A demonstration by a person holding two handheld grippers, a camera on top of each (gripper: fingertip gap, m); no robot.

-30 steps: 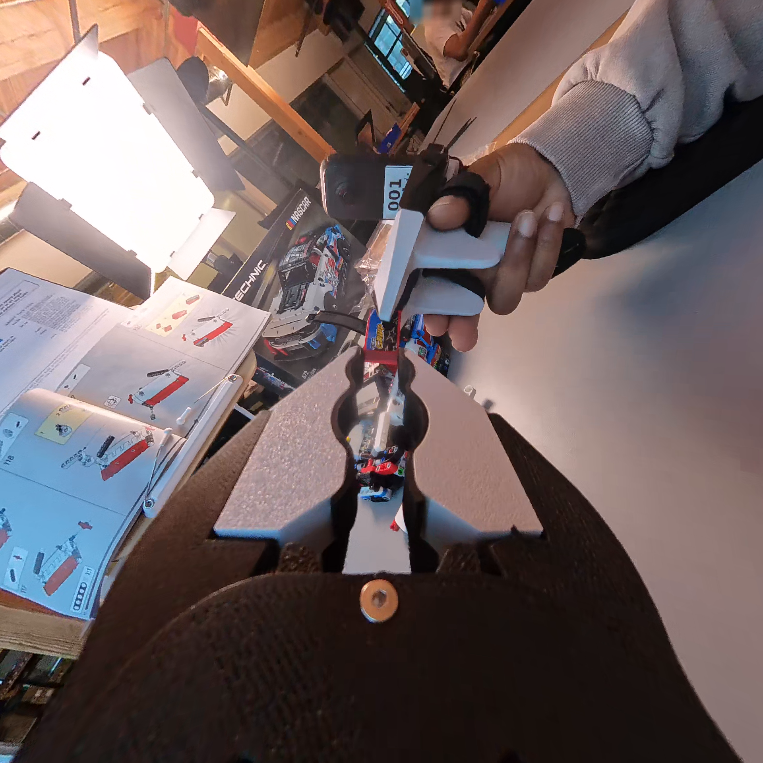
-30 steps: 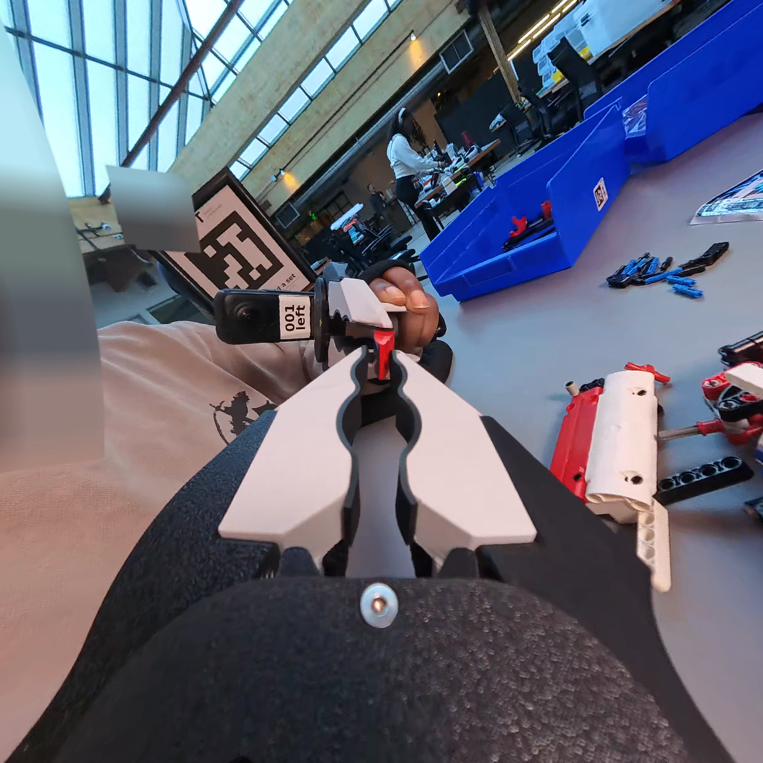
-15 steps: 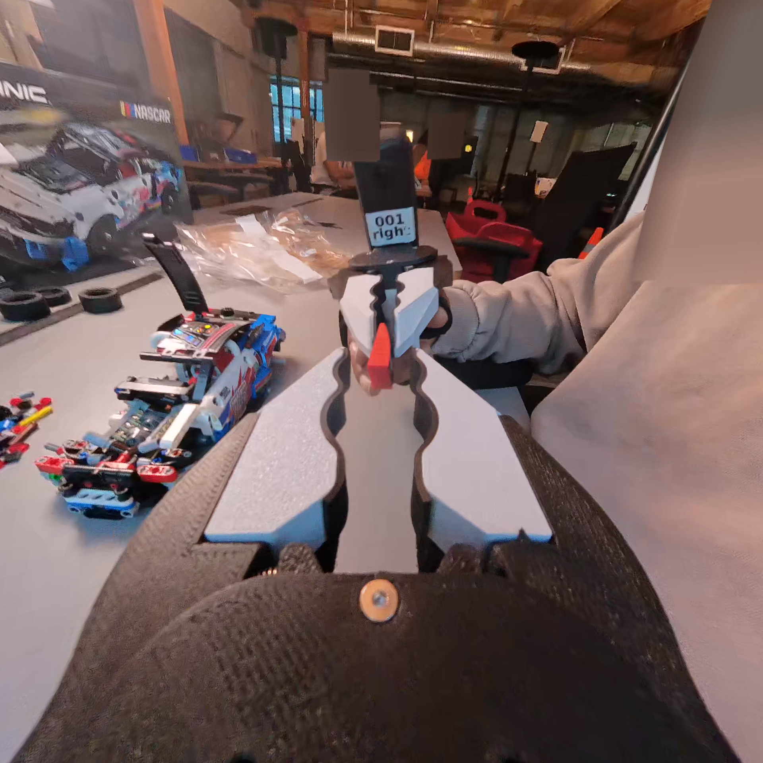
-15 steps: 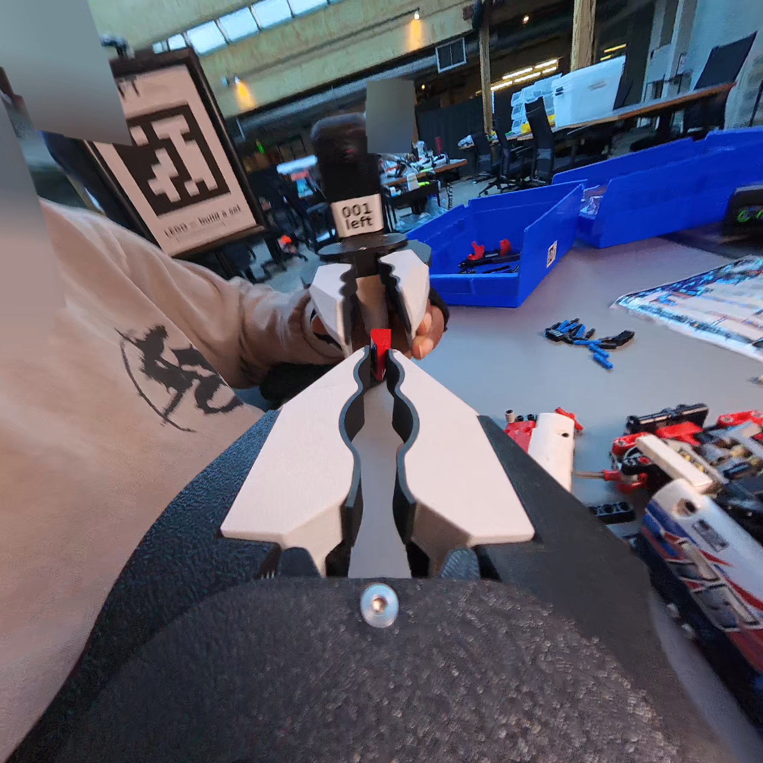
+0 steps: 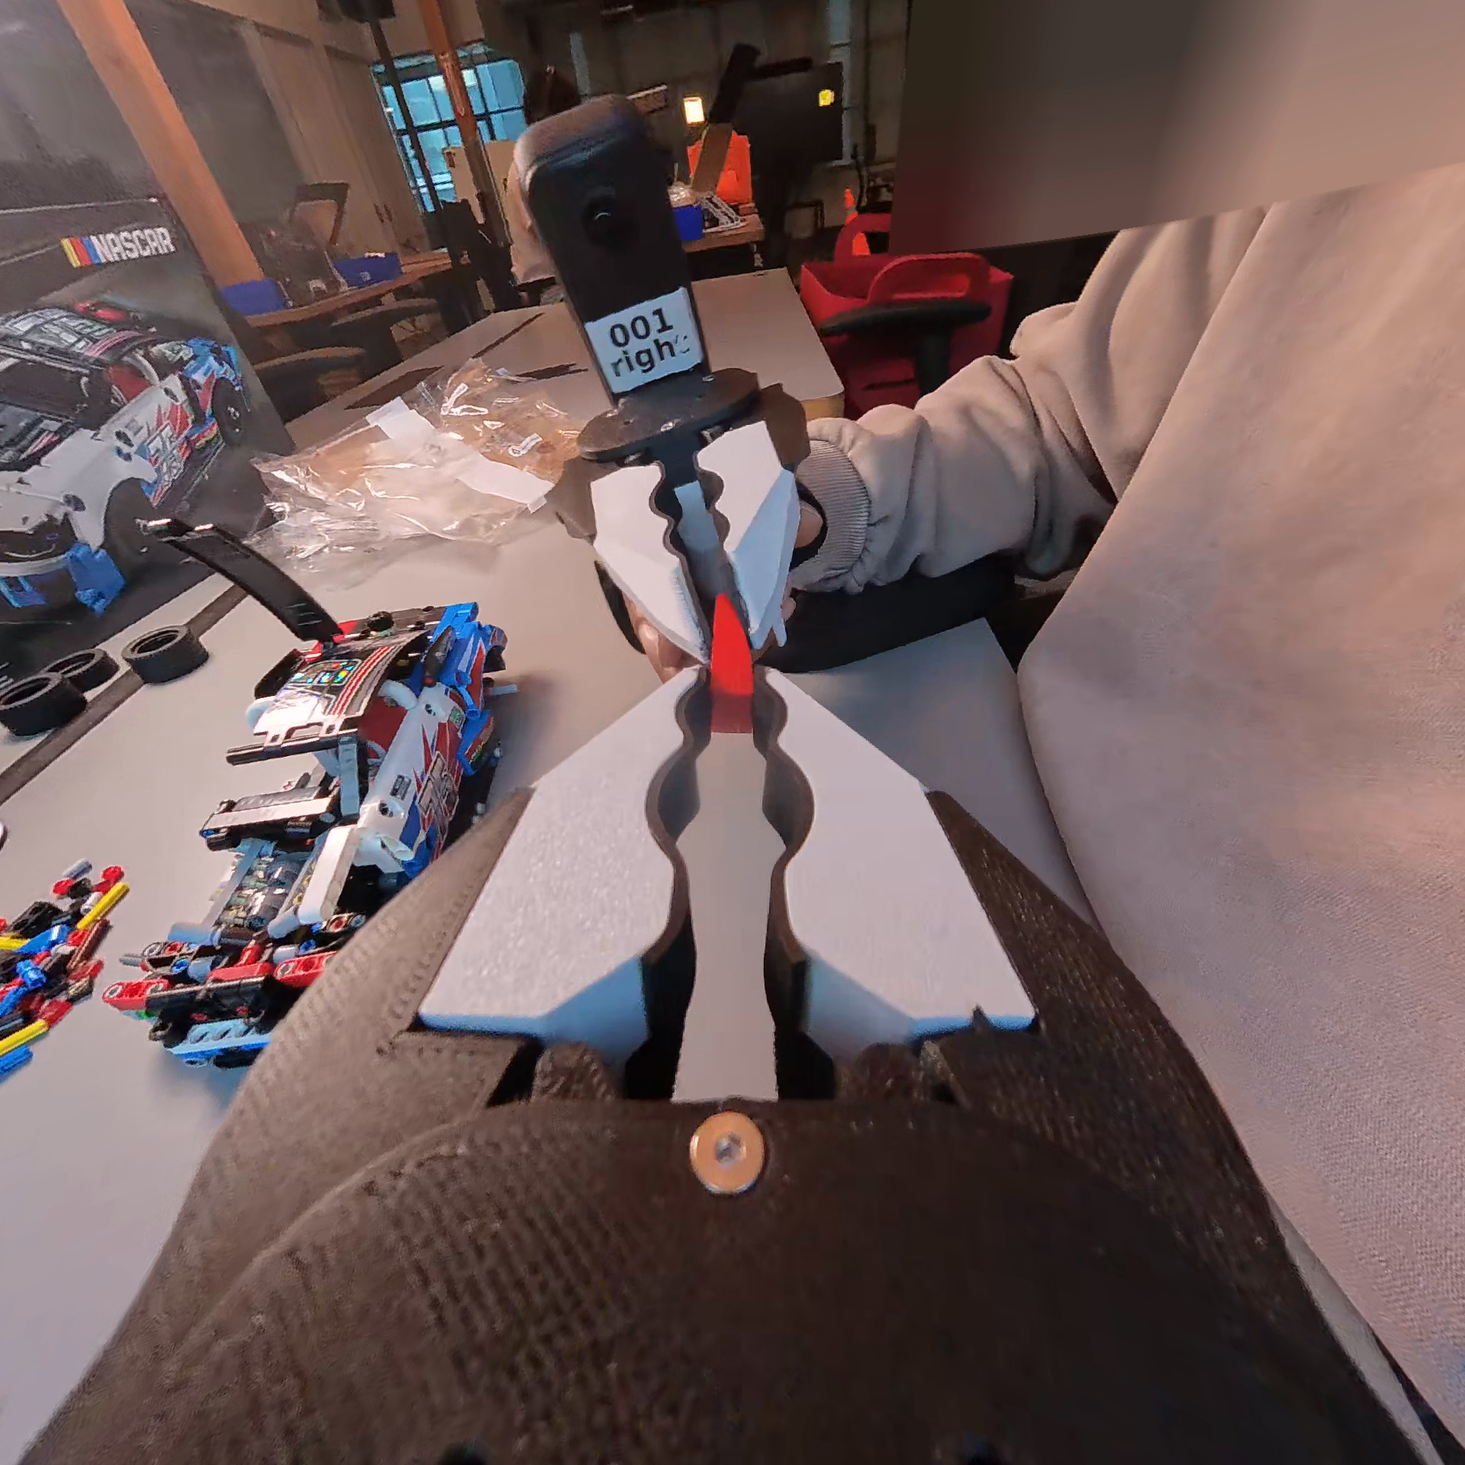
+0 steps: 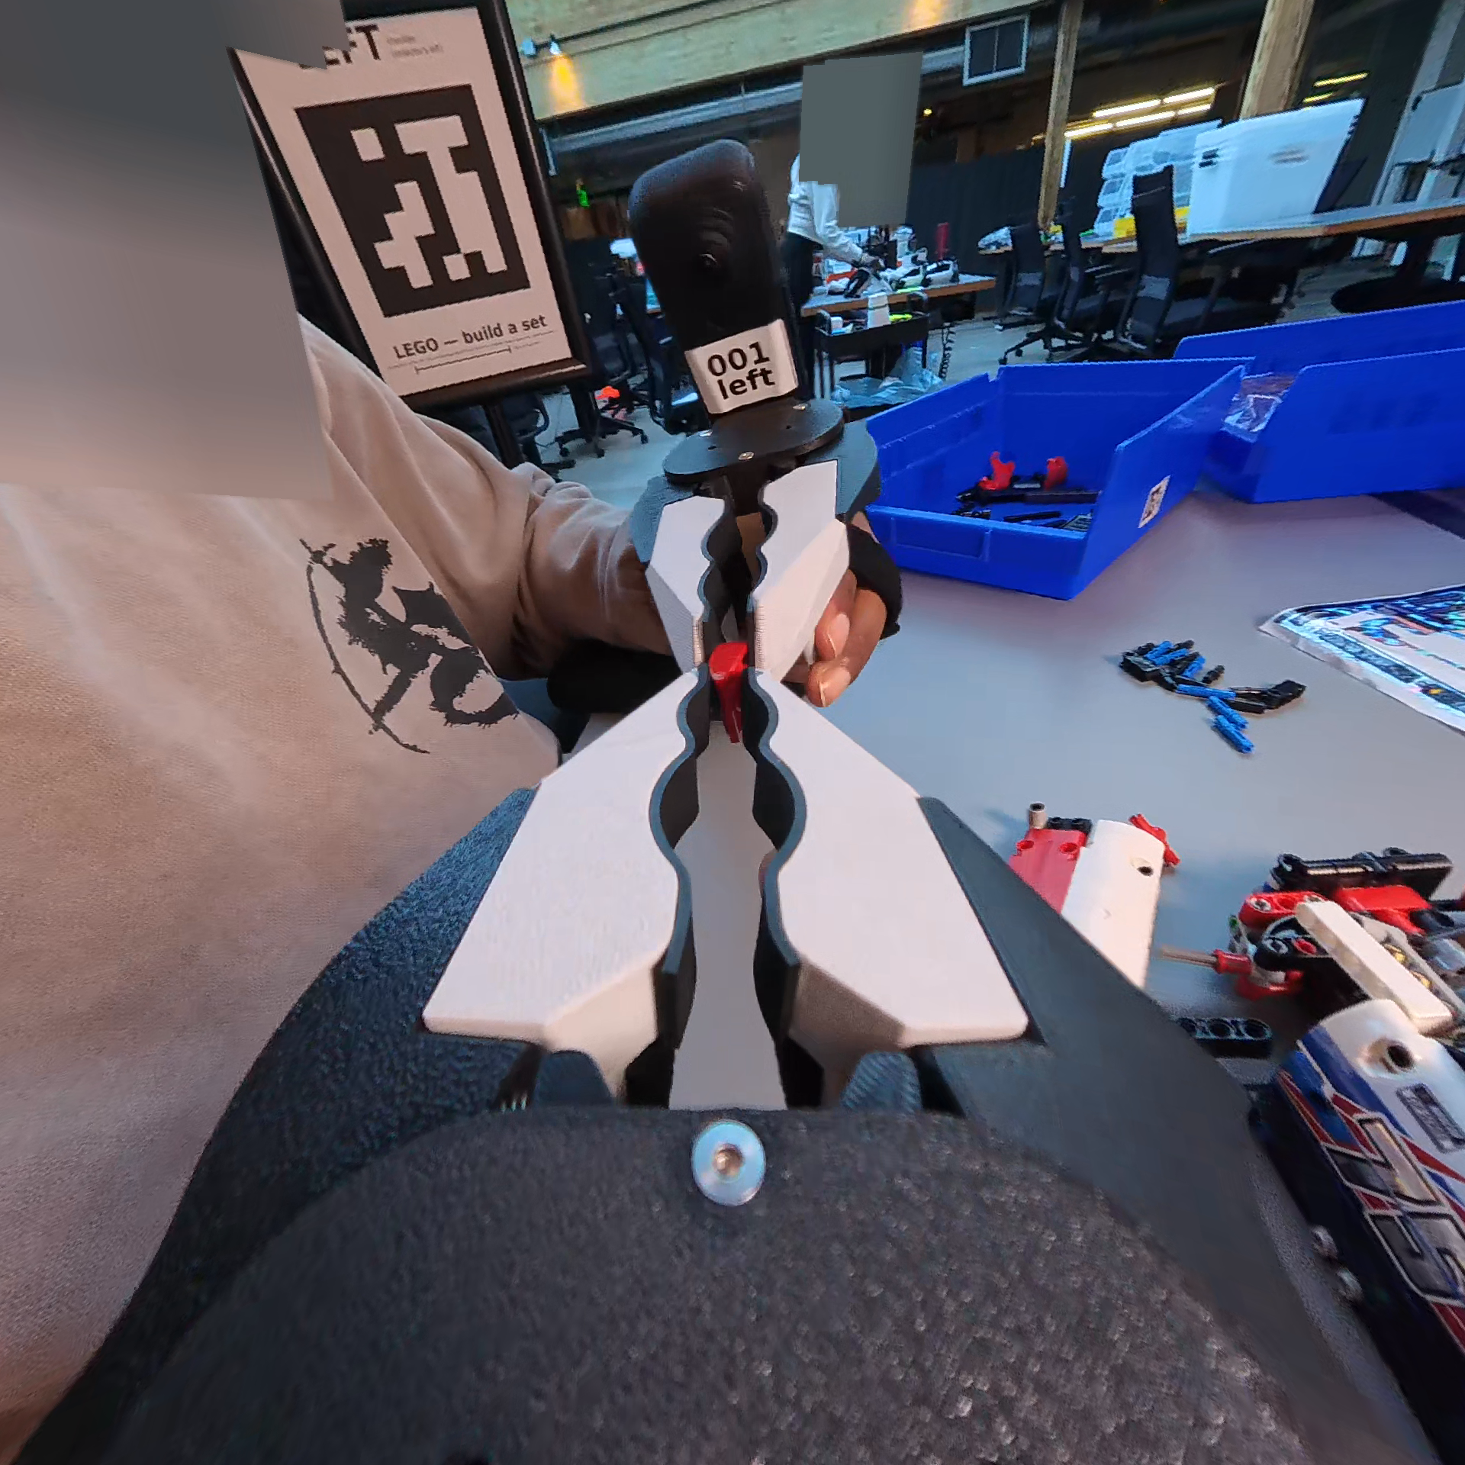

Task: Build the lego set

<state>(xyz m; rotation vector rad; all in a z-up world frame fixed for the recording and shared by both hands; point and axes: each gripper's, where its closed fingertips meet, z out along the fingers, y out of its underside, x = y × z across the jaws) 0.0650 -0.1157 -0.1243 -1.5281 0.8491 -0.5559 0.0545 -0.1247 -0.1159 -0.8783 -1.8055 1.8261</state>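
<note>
Red lego piece (image 6: pixel 728 683) at frame centre, pinched at tips of right hand-held gripper (image 6: pixel 728 674). Met tip to tip by left hand-held gripper (image 5: pixel 725 690), closed on same piece. Part-built lego car (image 5: pixel 349 801) on grey worktop (image 5: pixel 555 602), left of frame.

left hand-held gripper (image 5: pixel 725 691), right hand-held gripper (image 6: pixel 725 686), tips meeting, both closed

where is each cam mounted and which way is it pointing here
Left wrist view: sits on the left gripper, looking along its fingers at the right gripper, with the lego car on the table; a sleeve and torso show.
Right wrist view: sits on the right gripper, facing the left gripper, with blue bins behind; a hand and sweatshirt show.
Shared: the two cameras face each other, and both show the red piece between the meeting tips.
</note>
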